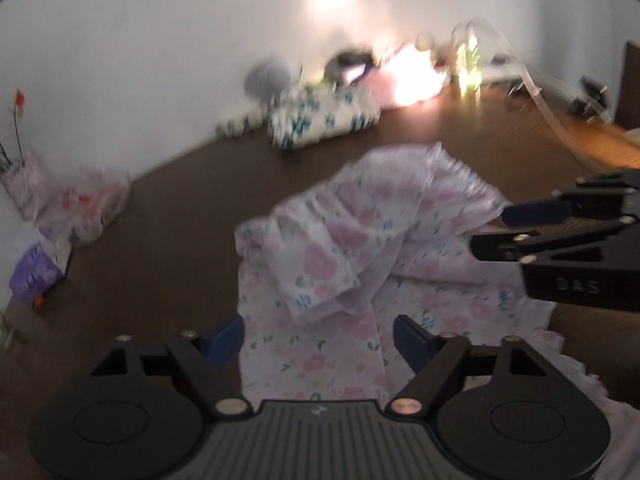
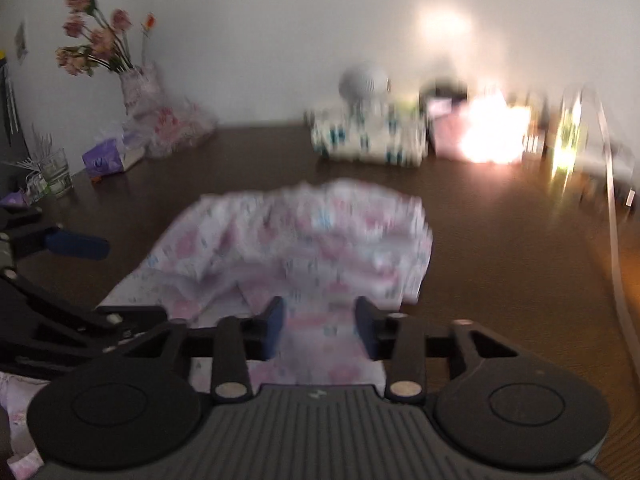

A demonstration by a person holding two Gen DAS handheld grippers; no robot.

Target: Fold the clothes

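Observation:
A pink-and-blue floral garment [image 1: 360, 264] lies rumpled on the dark wooden table [image 1: 168, 232], its upper layer bunched over a flatter layer. My left gripper [image 1: 319, 338] is open at the garment's near edge, with cloth lying between its blue pads and neither pad pinching it. My right gripper [image 1: 496, 230] reaches in from the right beside the bunched fold. In the right wrist view the garment [image 2: 304, 248] is motion-blurred. There my right gripper [image 2: 320, 326] stands open over the cloth's near part, and my left gripper [image 2: 100, 280] shows at the left edge.
A folded blue-flowered cloth [image 2: 368, 140] sits by the back wall beside a small white fan [image 2: 362, 80] and a sunlit pink heap [image 2: 480, 136]. At the left are a flower vase [image 2: 138, 88], a tissue pack [image 2: 106, 160] and a glass [image 2: 56, 172]. A clear strip [image 2: 614, 240] runs down the right.

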